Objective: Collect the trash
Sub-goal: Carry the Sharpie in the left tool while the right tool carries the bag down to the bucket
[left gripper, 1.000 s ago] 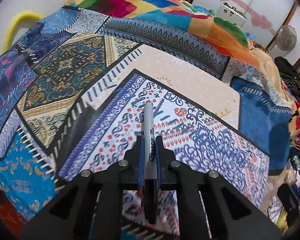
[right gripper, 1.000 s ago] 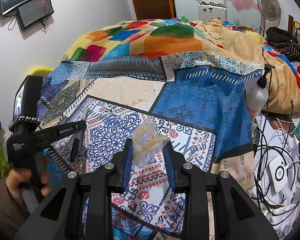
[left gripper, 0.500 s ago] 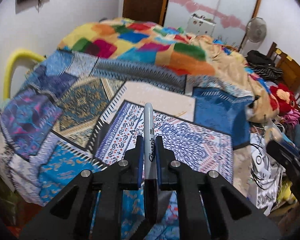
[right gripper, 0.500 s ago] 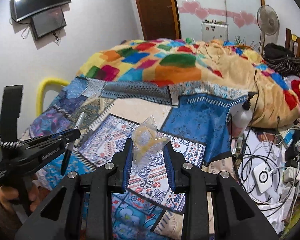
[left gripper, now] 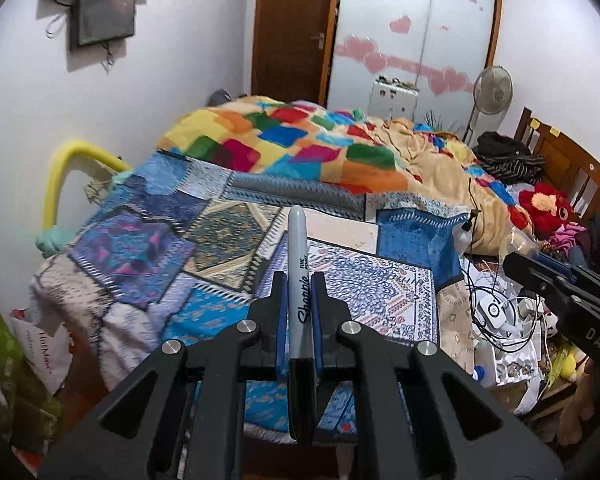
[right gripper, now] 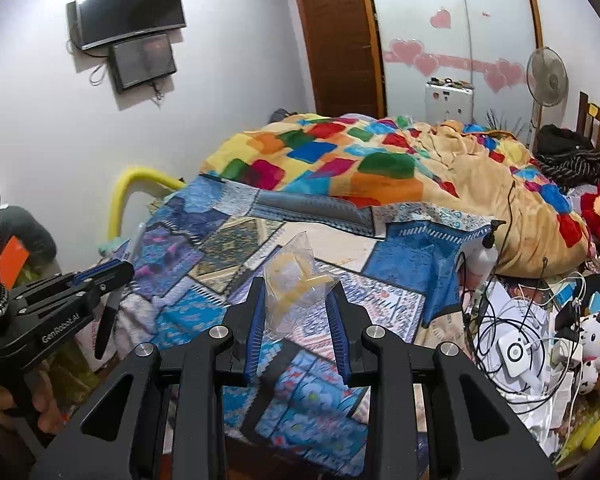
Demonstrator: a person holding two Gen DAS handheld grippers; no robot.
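My left gripper (left gripper: pixel 298 280) is shut on a grey and black Sharpie marker (left gripper: pixel 298 264) that stands upright between the pads, held in the air before the bed. The left gripper also shows at the left of the right wrist view (right gripper: pixel 118 270), with the marker (right gripper: pixel 134 240) in it. My right gripper (right gripper: pixel 298 294) is shut on a crumpled clear plastic wrapper (right gripper: pixel 292 280) with yellow inside, held above the near end of the bed. The right gripper shows at the right edge of the left wrist view (left gripper: pixel 516 264).
A bed with a patchwork blue spread (left gripper: pixel 228 240) and a multicoloured blanket (left gripper: pixel 300 140) fills the middle. Cables, a white device and papers (right gripper: pixel 516 352) clutter the floor at the right. A yellow padded rail (left gripper: pixel 60 184) stands at the left, and bags (left gripper: pixel 40 344) lie below it.
Both grippers have drawn back and up from the bed, holding the marker and the wrapper. The bed now looks smaller and farther, and the walls and door show.
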